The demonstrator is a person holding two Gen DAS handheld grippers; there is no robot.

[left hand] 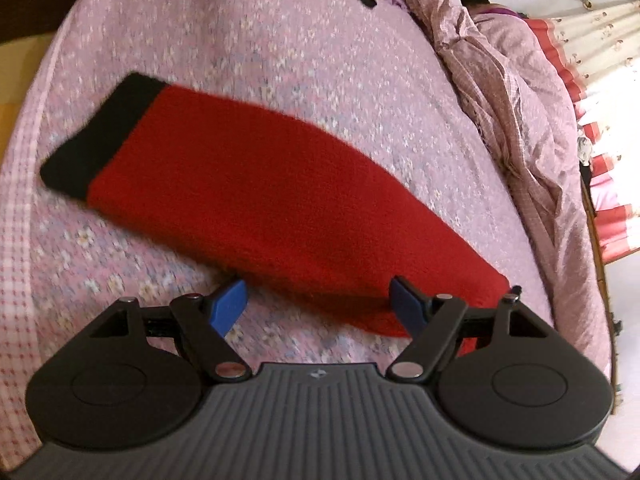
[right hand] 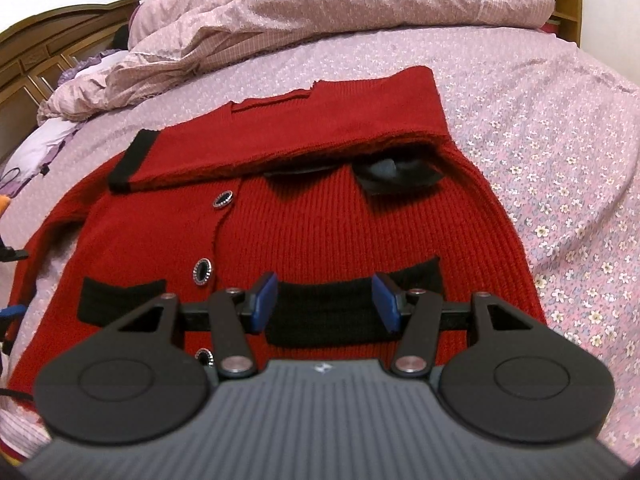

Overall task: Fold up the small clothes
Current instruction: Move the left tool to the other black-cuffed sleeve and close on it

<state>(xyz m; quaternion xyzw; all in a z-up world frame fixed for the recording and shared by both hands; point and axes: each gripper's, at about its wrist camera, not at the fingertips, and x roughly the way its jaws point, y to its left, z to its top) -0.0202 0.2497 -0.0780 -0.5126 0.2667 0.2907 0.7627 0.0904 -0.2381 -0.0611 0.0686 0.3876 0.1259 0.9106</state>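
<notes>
A red knit cardigan point(right hand: 304, 232) with black trim and dark round buttons lies flat on the bed. One sleeve point(right hand: 280, 140) with a black cuff is folded across its chest. My right gripper point(right hand: 326, 302) is open and empty, hovering over a black pocket band point(right hand: 324, 312) near the hem. In the left wrist view the other red sleeve point(left hand: 256, 196) with a black cuff point(left hand: 100, 136) lies stretched out on the bedspread. My left gripper point(left hand: 320, 304) is open and empty, just short of the sleeve's near edge.
The pink flowered bedspread point(right hand: 560, 184) covers the bed. A crumpled pink duvet point(right hand: 320, 12) lies along the far side; it also shows in the left wrist view point(left hand: 512, 92). A wooden headboard point(right hand: 52, 44) stands at the left. A small black object point(left hand: 368, 1) lies on the bedspread.
</notes>
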